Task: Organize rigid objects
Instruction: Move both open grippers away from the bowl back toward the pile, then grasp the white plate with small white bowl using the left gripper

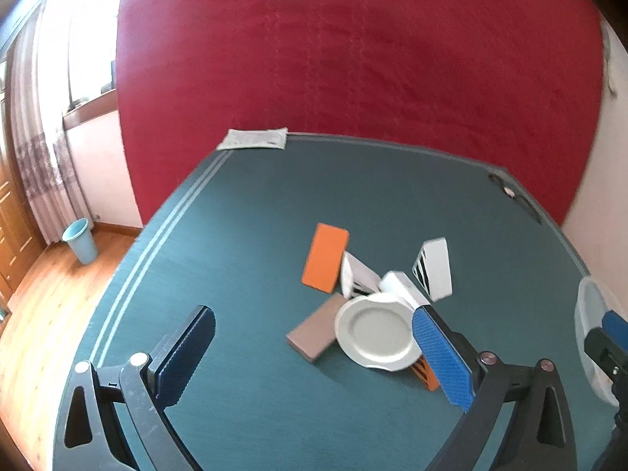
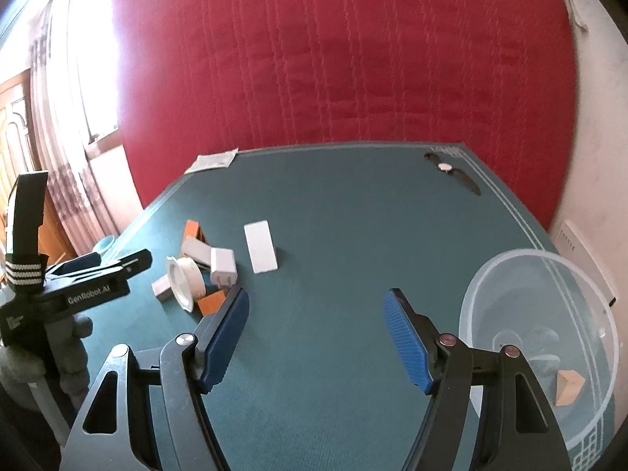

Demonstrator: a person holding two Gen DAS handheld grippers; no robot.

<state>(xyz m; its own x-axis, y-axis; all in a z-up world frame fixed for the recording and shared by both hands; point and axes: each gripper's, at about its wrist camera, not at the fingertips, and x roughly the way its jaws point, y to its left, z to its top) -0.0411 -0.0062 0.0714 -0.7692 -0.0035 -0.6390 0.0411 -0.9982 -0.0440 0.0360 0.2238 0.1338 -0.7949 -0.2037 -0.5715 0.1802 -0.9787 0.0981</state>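
While boxes lie outside, clear bowl (image 2: pixel 510 271) holds one tan block (image 2: pixel 569 387).

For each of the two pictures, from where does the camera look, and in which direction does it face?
Left wrist: on the left claw, facing down and forward at the white plate among boxes; both open fingers show.
Right wrist: on the right claw, facing the green table and clear bowl; its open fingers and the other claw show.
Shared: plate, table, red mattress.
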